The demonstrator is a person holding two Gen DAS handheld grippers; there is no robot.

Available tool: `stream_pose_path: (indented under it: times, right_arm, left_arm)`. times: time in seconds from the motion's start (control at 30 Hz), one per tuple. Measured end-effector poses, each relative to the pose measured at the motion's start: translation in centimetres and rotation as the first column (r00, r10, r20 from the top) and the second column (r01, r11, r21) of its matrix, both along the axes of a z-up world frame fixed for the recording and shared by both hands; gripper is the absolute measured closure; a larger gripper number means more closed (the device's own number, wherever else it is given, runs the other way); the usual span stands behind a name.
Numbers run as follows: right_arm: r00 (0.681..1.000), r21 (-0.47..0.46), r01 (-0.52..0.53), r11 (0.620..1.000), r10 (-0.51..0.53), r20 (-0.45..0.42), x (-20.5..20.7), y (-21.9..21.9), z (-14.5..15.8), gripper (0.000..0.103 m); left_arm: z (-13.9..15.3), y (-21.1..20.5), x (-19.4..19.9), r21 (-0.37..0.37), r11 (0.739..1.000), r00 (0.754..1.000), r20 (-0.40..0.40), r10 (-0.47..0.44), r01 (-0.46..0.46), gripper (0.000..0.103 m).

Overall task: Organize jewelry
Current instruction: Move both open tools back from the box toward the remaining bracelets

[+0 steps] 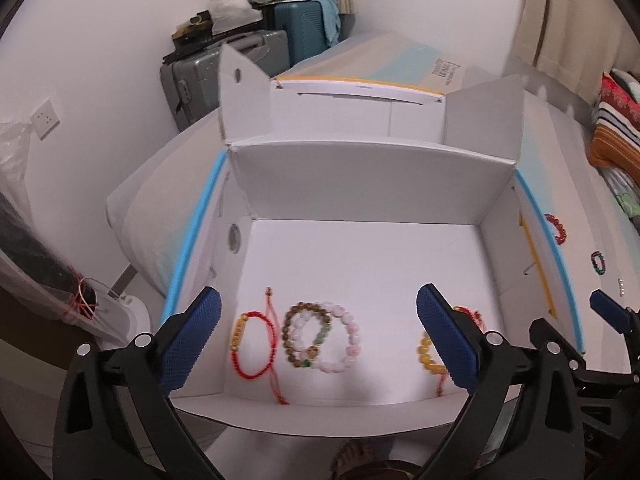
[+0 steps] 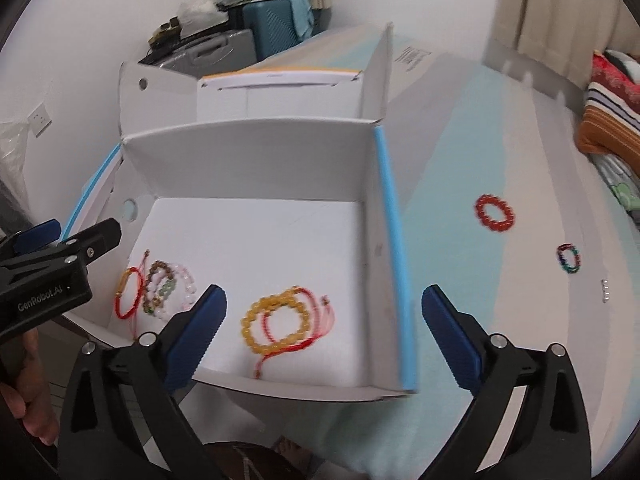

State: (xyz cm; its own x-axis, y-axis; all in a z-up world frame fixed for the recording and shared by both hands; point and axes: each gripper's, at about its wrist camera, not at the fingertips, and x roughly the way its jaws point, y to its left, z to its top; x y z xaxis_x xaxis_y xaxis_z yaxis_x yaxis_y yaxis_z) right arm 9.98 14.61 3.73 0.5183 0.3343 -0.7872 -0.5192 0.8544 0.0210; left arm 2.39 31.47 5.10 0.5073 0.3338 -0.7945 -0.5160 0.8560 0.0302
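An open white box (image 1: 360, 184) (image 2: 248, 160) holds several bracelets: a red cord one (image 1: 254, 344) (image 2: 128, 294), overlapping brown and pink bead ones (image 1: 320, 334) (image 2: 170, 288), and a yellow bead one with red cord (image 2: 276, 322) (image 1: 430, 354). Outside the box, on the surface to the right, lie a red bead bracelet (image 2: 495, 213) (image 1: 557, 229) and a small dark multicolour one (image 2: 569, 258) (image 1: 598, 263). My left gripper (image 1: 318, 340) is open and empty over the box's near edge. My right gripper (image 2: 324, 334) is open and empty, straddling the box's right wall.
Suitcases (image 1: 224, 68) piled with clutter stand by the back wall. Folded striped bedding (image 2: 612, 120) lies at the far right. A long white carton (image 1: 380, 68) lies behind the box. A small silver item (image 2: 605, 290) sits near the dark bracelet.
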Motion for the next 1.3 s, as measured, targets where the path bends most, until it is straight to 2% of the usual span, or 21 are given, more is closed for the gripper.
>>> stream_pose_path:
  times: [0.27,0.47,0.8,0.97,1.07,1.3]
  right_arm:
    - [0.997,0.007,0.075,0.997,-0.075,0.021,2.3,-5.9,0.8,0.008]
    - [0.988,0.003,0.147,0.989,-0.147,0.041,4.7,-11.7,1.2,0.008]
    - [0.955,0.024,0.297,0.955,-0.297,0.012,10.1,-22.2,0.9,0.008]
    - [0.924,0.049,0.38,0.924,-0.377,-0.069,13.2,-28.2,-0.5,0.008]
    - [0.893,0.064,0.441,0.895,-0.43,-0.134,14.9,-31.6,-1.7,0.008]
    - [0.861,0.056,0.49,0.87,-0.473,-0.185,18.3,-35.6,-3.1,0.008]
  left_arm:
    - [0.4,-4.5,2.5,-0.038,0.999,0.999,0.018,-0.03,0.03,0.006]
    - [0.1,-9.6,5.3,-0.027,0.994,0.994,0.015,-0.109,0.109,0.006]
    - [0.1,-18.5,10.8,-0.028,0.972,0.971,0.037,-0.234,0.235,0.006]
    - [-0.5,-22.9,13.9,-0.023,0.955,0.955,0.024,-0.295,0.296,0.006]
    - [-1.1,-25.2,15.7,-0.017,0.944,0.944,0.016,-0.33,0.331,0.006]
    - [-4.1,-29.2,21.1,-0.05,0.912,0.913,-0.028,-0.408,0.406,0.006]
